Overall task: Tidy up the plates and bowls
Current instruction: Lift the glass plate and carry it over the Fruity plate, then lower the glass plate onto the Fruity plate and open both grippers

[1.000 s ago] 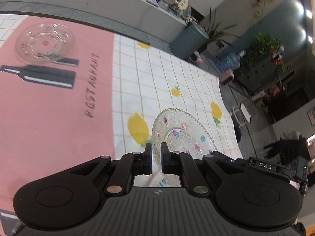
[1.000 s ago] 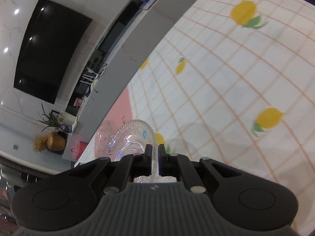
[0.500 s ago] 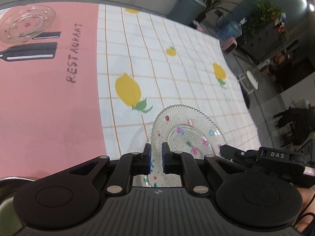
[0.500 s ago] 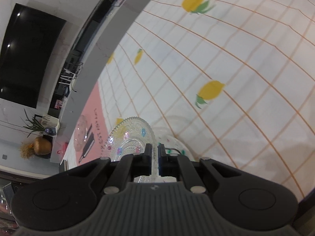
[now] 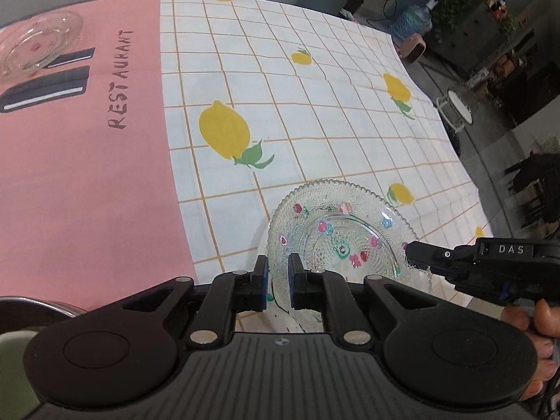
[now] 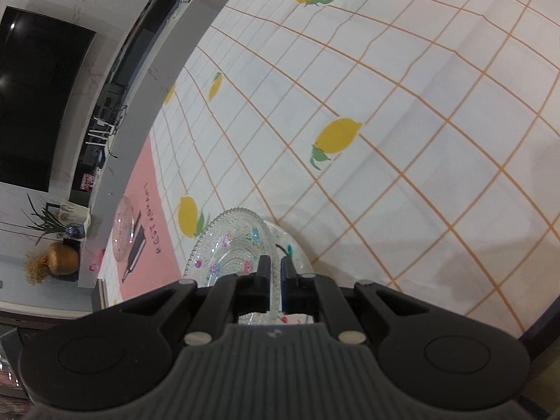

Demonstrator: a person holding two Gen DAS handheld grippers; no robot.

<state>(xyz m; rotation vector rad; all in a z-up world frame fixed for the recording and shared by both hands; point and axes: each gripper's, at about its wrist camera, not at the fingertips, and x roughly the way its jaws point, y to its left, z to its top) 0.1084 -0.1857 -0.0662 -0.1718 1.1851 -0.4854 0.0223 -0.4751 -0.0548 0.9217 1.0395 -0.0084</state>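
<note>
Left gripper (image 5: 278, 281): held low over the near part of the worktop (image 5: 297, 112), pointing forward. Its fingers (image 5: 260, 280) are clamped on the near-left rim of the glass plate (image 5: 337, 236), the rim edge standing in the narrow slot between the pads.

Right gripper (image 6: 274, 281): enters the left wrist view from the right, with part of the person's right hand (image 5: 539, 336) visible behind it. Its fingers (image 6: 263, 278) are closed on the opposite rim of the same glass plate (image 6: 231, 245), seen edge-on between the pads in the right wrist view.

Glass plate: clear, beaded, scalloped edge, small coloured flower marks. It is held tilted between the two grippers, directly over a white dish (image 6: 297, 248) with coloured spots that lies on the lemon-print checked cloth. Whether the two touch cannot be told. Nothing lies in the glass plate.

Second glass plate (image 5: 38, 43): rests well apart at the far left, on the pink mat (image 5: 80, 161) lettered "RESTAURANT", partly over the mat's dark printed bars. It holds nothing.

A metal container rim (image 5: 38, 306) shows at the lower left edge of the left wrist view; contents cannot be told.
</note>
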